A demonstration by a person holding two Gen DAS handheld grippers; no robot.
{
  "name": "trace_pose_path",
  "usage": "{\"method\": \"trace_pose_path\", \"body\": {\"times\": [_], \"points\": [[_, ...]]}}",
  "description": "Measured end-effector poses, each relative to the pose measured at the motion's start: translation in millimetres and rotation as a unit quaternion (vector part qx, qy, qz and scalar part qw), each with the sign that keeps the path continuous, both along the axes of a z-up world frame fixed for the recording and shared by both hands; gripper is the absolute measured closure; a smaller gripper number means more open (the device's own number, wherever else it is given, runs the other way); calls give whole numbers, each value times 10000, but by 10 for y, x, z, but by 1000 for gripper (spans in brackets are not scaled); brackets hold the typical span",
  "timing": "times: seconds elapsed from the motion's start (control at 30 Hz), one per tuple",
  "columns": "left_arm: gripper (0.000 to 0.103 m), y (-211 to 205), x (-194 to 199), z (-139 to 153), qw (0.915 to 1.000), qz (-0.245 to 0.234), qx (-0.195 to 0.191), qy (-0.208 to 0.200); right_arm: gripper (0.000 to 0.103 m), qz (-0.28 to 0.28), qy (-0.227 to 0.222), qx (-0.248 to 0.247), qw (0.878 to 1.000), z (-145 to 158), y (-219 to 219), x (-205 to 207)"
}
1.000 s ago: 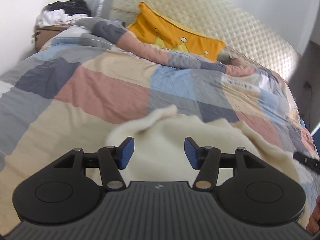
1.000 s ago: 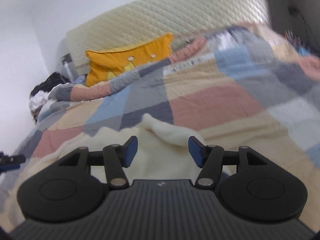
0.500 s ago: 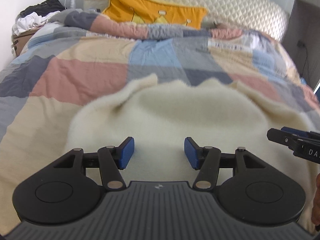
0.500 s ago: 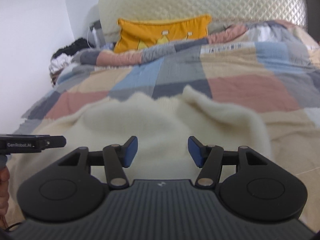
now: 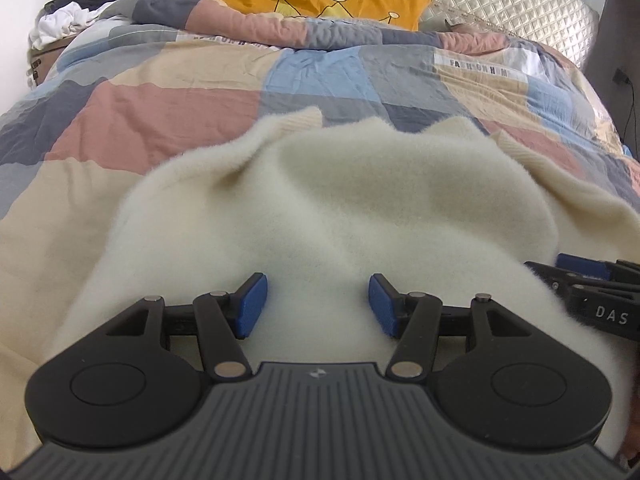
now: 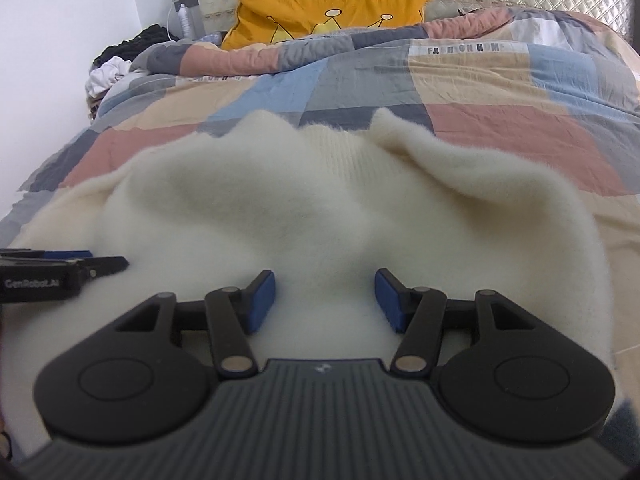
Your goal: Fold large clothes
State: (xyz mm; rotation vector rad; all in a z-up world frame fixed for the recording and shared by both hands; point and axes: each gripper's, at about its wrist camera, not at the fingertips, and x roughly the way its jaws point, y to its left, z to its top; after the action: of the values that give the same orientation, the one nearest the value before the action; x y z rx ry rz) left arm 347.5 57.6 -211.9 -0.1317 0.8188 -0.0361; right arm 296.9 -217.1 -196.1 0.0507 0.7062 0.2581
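My two hand-held grippers [image 5: 316,300] [image 6: 325,300] – jaws apart, empty – over the fluffy cream sweater [image 5: 360,208], its near hem hidden behind them.

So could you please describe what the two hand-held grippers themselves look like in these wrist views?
Both look alike: the left hand-held gripper and the right hand-held gripper have matte black linkage arms with silver pivot pins, blue pads on the fingertips, two round black discs and a ribbed dark grey body. White lettering runs along their sides: "GenRobot.AI" on the left, "DAS" on the right.
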Motion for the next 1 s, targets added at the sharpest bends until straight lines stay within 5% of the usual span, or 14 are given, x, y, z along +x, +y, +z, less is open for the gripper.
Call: {"method": "trace_pose_path", "body": {"times": [0.13, 0.33, 0.47, 0.7, 0.83, 1.0], "points": [[39, 40, -228, 237, 9987, 132, -484, 62, 46, -8, -49, 83, 10000, 21, -30, -55], [21, 64, -908, 546, 9879, 144, -1544, -40, 46, -50, -47, 115, 9999, 64, -55, -99], [20, 200, -1302, 442, 9643, 534, -2587, 185, 46, -76, -24, 157, 9998, 82, -75, -104], [19, 387, -1388, 112, 9217, 1238, -3613, 682, 46, -148, 26, 296, 9994, 130, -115, -163], [19, 472, -1448, 77, 9047, 1381, -3940, 851, 46, -189, 85, 482, 9986, 183, -167, -229], [19, 429, -1466, 25, 9128, 1323, -3717, 1056, 46, -210, 111, 542, 9982, 204, -185, -259]]}}
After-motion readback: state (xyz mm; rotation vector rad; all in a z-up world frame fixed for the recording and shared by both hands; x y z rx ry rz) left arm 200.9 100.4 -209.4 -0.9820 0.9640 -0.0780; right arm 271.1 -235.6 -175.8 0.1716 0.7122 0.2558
